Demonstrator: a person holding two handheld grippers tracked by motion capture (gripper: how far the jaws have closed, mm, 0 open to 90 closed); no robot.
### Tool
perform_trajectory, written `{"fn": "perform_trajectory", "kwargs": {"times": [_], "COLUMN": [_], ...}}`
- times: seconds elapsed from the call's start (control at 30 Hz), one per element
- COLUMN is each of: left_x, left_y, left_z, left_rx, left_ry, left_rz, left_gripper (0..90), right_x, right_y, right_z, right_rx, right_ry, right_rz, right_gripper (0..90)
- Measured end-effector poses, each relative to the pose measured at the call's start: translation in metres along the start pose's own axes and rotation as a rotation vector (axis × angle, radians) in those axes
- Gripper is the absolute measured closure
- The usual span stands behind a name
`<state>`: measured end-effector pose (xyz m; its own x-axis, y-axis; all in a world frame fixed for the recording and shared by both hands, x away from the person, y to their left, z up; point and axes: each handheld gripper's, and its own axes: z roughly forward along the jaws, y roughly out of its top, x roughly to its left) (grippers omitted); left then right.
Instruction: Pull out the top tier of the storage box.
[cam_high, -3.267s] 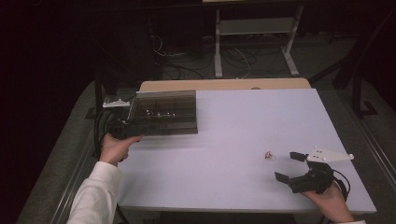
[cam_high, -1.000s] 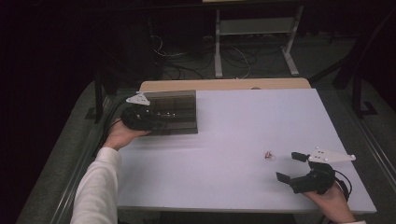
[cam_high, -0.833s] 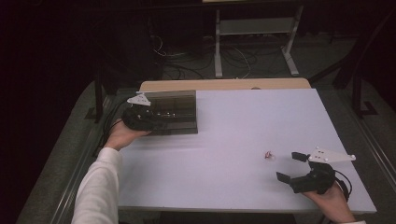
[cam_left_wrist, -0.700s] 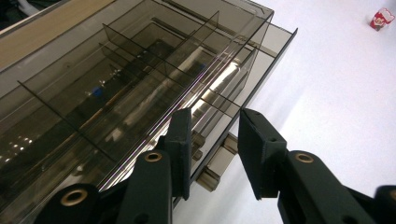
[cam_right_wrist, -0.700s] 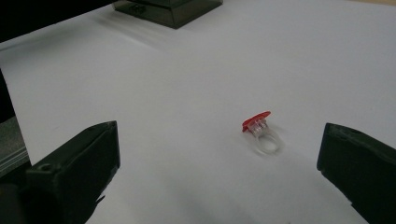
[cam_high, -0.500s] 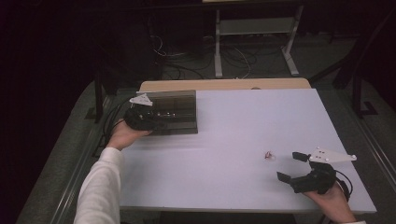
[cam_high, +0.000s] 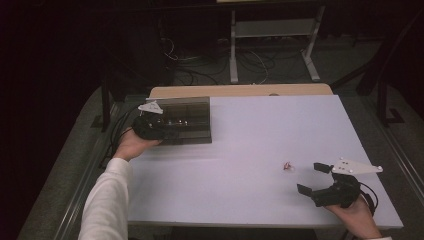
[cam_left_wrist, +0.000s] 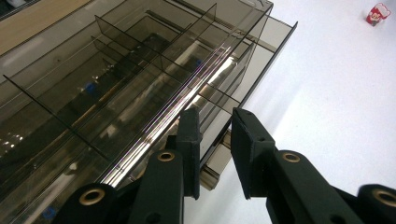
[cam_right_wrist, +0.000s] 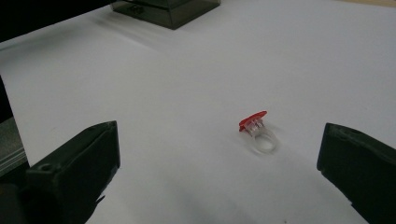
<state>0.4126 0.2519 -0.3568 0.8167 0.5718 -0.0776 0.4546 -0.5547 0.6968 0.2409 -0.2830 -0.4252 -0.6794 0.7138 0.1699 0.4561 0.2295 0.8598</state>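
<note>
While between wide jaws, ring (cam_right_wrist: 258, 135).

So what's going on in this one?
A person works at a white table with a claw in each hand. The left claw is at the front of a smoky plastic organizer box, and its jaws have just been closing around what looks like a small drawer tab; contact isn't clear. The right claw sits wide open near the table's front edge, aimed at a small clear ring with a red top, not touching it.

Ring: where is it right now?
The ring lies on the white table, just ahead of the open right gripper, far right of the smoked box.
</note>
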Motion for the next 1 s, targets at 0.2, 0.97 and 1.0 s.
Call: {"fn": "perform_trajectory", "kwargs": {"times": [0.2,0.97,1.0], "left_x": [-0.0007,-0.0082,-0.0090], "left_y": [-0.0003,-0.0064,-0.0069], "left_z": [-0.0008,-0.0060,-0.0067], "left_rx": [0.002,0.002,0.003], "left_ry": [-0.010,-0.024,-0.027], "left_rz": [0.003,0.015,0.016], "left_gripper": [73.2,73.4,73.4], "right_x": [0.0000,0.0002,0.0002], "right_y": [-0.0001,-0.0001,-0.0001], "right_z": [-0.0003,-0.0005,-0.0006], "right_rx": [0.000,0.000,0.000], "right_ry": [0.001,0.006,0.006], "right_rz": [0.000,0.001,0.001], "right_gripper": [0.0,0.0,0.0]}}
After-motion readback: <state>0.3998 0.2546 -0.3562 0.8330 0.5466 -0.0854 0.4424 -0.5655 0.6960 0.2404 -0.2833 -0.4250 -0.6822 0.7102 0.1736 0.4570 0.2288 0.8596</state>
